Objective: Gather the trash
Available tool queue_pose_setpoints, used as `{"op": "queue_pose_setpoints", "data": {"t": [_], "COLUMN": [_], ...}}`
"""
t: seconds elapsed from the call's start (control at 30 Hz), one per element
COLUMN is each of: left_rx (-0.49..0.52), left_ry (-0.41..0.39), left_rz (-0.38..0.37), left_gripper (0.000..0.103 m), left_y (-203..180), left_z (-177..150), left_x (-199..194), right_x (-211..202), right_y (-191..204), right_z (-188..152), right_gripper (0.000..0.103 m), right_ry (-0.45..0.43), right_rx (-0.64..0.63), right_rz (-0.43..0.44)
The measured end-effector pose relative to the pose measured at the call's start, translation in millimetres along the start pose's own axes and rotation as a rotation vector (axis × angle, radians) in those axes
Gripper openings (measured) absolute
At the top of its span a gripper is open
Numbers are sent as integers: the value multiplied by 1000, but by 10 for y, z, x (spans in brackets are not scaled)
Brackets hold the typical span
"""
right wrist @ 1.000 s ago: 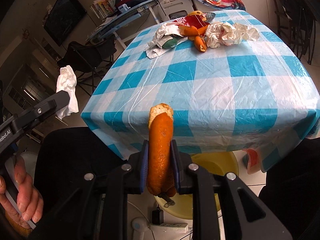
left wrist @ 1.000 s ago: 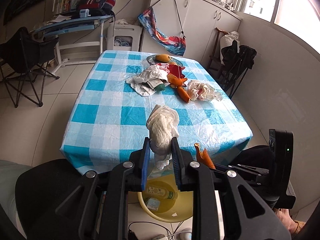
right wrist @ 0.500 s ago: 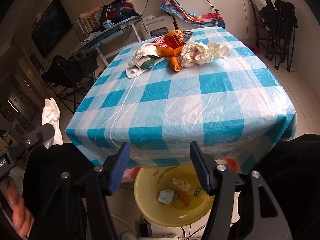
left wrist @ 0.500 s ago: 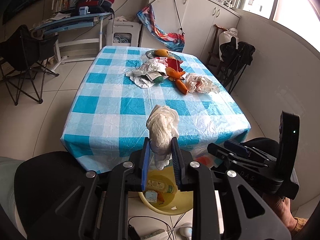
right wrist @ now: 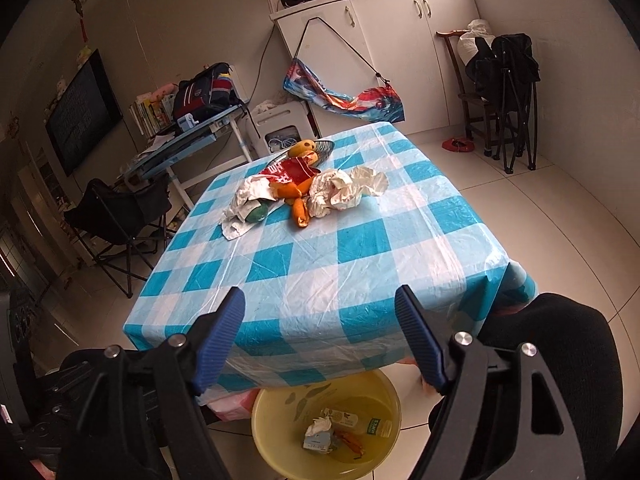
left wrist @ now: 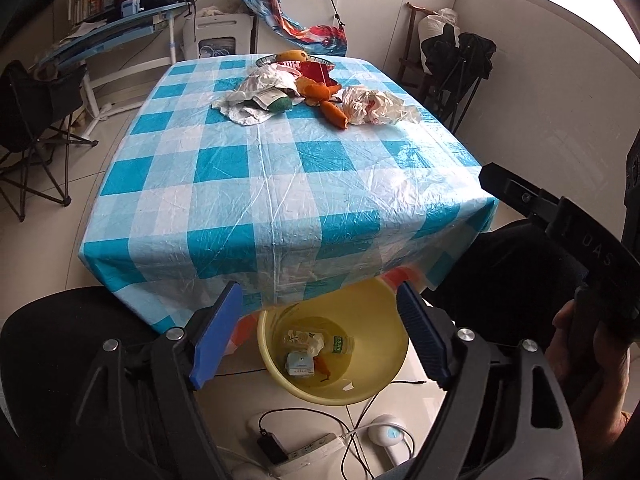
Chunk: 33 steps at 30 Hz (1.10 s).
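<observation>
Trash sits in two places. A yellow basin [left wrist: 384, 376] on the floor, tucked partly under the near edge of the surface [left wrist: 280, 184], holds a crumpled tissue [left wrist: 315, 345], a small carton [left wrist: 299, 364], a bottle [left wrist: 340, 344] and an orange peel [left wrist: 323, 365]. Far across the checked cloth lies the rest: crumpled white paper [left wrist: 256, 98], a red packet [left wrist: 316, 73], orange peels [left wrist: 334, 114] and a wad of plastic wrap [left wrist: 376, 106], all bunched together. Beyond them a plate [right wrist: 320, 146] carries a mango [right wrist: 303, 146]. The left hand-held gripper [left wrist: 320, 340] hangs above the basin, jaws spread wide and gripping nothing. The right hand-held gripper [right wrist: 320, 340] is likewise released, near the surface's edge.
</observation>
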<state>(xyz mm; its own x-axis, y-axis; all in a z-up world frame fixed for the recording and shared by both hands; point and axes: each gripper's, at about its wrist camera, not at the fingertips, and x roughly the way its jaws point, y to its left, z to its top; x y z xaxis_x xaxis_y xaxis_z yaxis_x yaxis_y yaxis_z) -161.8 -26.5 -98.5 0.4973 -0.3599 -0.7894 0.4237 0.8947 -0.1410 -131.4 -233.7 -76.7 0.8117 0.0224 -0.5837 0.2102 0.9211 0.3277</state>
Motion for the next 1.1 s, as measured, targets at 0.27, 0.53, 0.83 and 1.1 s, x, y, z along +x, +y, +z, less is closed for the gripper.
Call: {"op": "queue_pose_setpoints", "data": {"t": [0.27,0.53,0.83,1.1], "left_rx": [-112,-172,-184,-194], "left_ry": [-114,-157,-180,-200], "left_rz": [88,137,163,183], "left_gripper": [93,93,94,94], "left_y": [295,462,482,521], "left_z": [32,21,16,40], "left_x": [-182,-244,-267,-299], "right_x": [20,29,44,53], "right_y": [82,145,190,219], "right_z": [-55,-96,-121,-127], "right_gripper": [75,76,76,76], "right_ry": [9,15,21,22], "right_rx": [-43,-80,-104,-119], "right_rz": [-2,-6,-6,-3]}}
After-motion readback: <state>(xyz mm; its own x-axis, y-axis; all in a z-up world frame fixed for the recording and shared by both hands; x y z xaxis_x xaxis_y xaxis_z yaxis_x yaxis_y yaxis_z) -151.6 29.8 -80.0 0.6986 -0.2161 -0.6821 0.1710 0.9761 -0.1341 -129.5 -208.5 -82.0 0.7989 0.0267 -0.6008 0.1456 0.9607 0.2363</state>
